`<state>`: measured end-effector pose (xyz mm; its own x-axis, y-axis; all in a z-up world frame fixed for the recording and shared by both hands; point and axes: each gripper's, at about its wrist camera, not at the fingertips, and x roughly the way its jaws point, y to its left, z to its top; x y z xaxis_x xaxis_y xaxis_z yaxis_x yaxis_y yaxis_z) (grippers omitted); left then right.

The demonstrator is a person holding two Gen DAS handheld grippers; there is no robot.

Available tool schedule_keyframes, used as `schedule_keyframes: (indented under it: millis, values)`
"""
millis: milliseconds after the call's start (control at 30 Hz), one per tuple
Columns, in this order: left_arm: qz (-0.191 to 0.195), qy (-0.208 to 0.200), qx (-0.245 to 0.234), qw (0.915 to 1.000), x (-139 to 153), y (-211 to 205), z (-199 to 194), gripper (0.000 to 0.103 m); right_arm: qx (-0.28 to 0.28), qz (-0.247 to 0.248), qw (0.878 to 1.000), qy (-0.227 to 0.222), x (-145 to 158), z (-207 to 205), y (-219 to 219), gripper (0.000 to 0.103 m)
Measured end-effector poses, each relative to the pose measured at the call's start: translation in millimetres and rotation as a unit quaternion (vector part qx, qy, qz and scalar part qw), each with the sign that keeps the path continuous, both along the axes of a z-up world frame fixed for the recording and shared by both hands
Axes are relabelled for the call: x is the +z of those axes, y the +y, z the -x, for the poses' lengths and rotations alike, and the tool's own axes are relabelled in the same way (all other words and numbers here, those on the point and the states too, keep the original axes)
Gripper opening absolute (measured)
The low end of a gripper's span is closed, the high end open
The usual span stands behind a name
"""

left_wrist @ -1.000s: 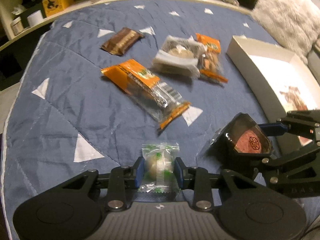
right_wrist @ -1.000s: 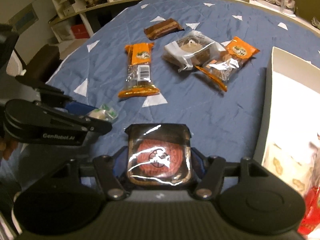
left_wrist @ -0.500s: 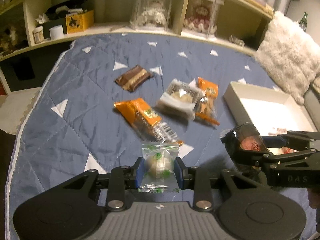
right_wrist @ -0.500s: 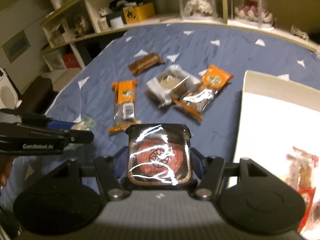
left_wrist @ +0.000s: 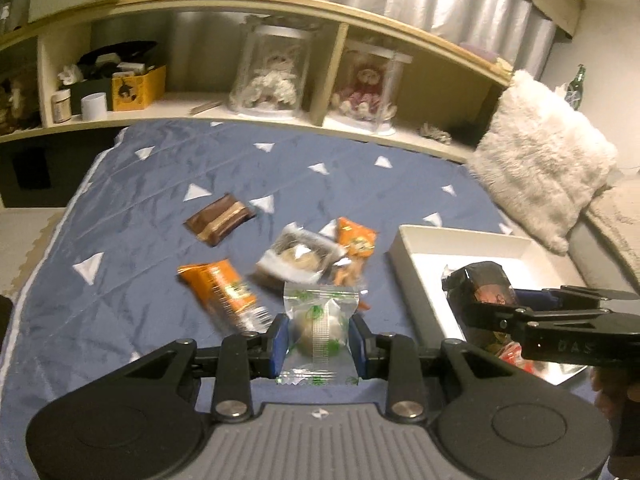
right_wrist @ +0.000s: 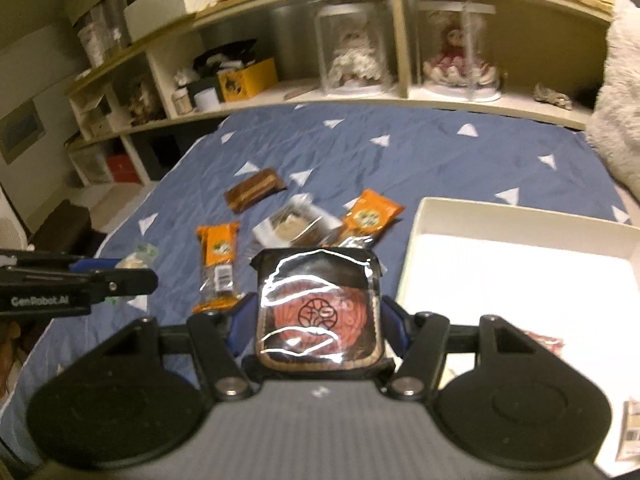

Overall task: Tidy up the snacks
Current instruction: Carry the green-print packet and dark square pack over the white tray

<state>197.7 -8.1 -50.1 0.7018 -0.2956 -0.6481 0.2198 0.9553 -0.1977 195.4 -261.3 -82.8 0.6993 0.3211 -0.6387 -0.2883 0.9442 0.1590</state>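
Observation:
My left gripper (left_wrist: 318,338) is shut on a small round sweet in a clear green-printed wrapper (left_wrist: 318,328), held above the blue quilt (left_wrist: 132,264). My right gripper (right_wrist: 318,316) is shut on a mooncake in a black tray under clear film (right_wrist: 318,308), also lifted off the bed. In the left wrist view the right gripper (left_wrist: 486,304) hangs over the near corner of the white box (left_wrist: 412,264). On the quilt lie two orange packets (right_wrist: 218,248) (right_wrist: 370,216), a clear-wrapped pastry (right_wrist: 294,226) and a brown bar (right_wrist: 254,190).
The white box (right_wrist: 520,216) lies at the right and holds a few packets near its front. A wooden shelf (left_wrist: 280,4) with doll cases runs behind the bed. A fluffy white pillow (left_wrist: 544,160) sits at the back right.
Both grippers have risen and tilted up with their snacks still held, so the shelf has come into view. The right gripper has moved over toward the white box.

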Motion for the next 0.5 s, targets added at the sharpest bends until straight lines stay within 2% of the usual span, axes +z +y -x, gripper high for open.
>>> schedule_keyframes:
  millis: [167,500]
  values:
    - [0.015,-0.003,-0.016,0.9997,6.5,-23.3,-3.4,0.035,-0.024,-0.001,1.0,-0.013,10.2,4.3,-25.0,0.069]
    - [0.015,-0.007,-0.053,0.9985,10.9,-83.1,-17.1,0.035,-0.068,0.011,0.997,-0.02,18.0,12.3,-79.5,0.069]
